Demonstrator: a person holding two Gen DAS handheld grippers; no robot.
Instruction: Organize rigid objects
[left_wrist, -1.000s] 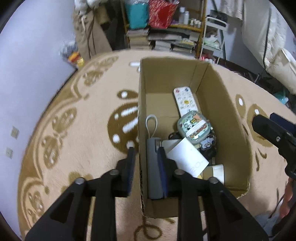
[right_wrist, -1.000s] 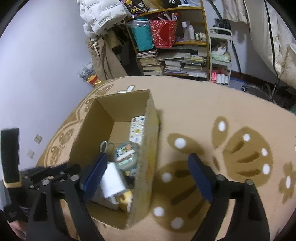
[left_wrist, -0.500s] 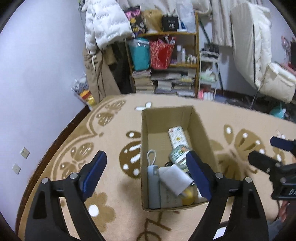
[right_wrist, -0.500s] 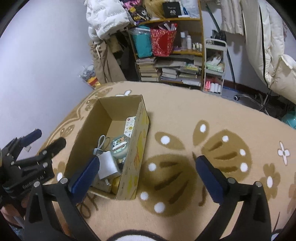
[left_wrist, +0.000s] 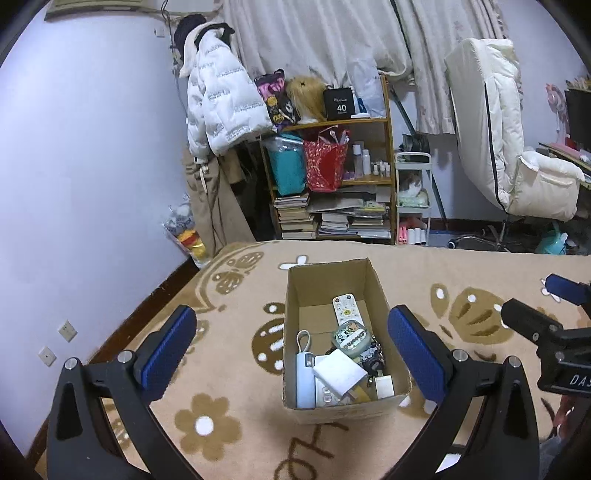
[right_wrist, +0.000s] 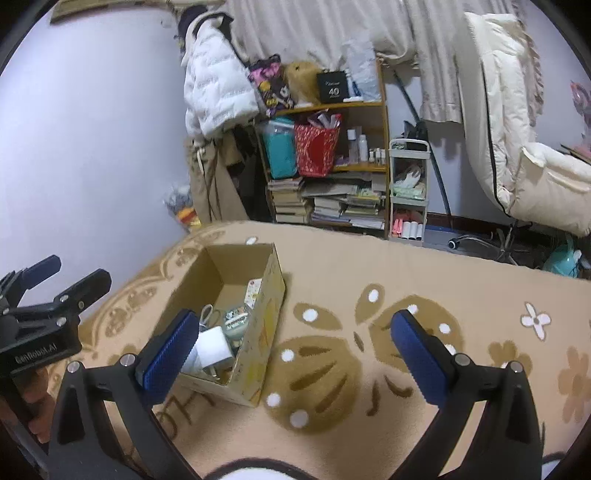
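Since a second ago, both tongs have pulled up and back from the cardboard box (left_wrist: 345, 338), and the left tongs (left_wrist: 291, 347) have just been opening from a narrow gap over the grey power bank (left_wrist: 304, 380) to full spread, with nothing between the blue ribbed pads. The right tongs (right_wrist: 293, 350) also stand wide and empty. Below them the open box sits on a tan carpet (left_wrist: 229, 373) with brown flower patterns. Inside lie the smooth slab-shaped power bank along the left wall, a white square charger (left_wrist: 341, 373) tilted on the pile, a round tin (left_wrist: 350, 338) with a cartoon lid, and a slim white remote (left_wrist: 343, 310) toward the far end. No loose object shows on the carpet, so the sorting looks nearly or fully done. Keeping both tongs clear of the thin cardboard walls seems wise; they would buckle or shift if bumped.
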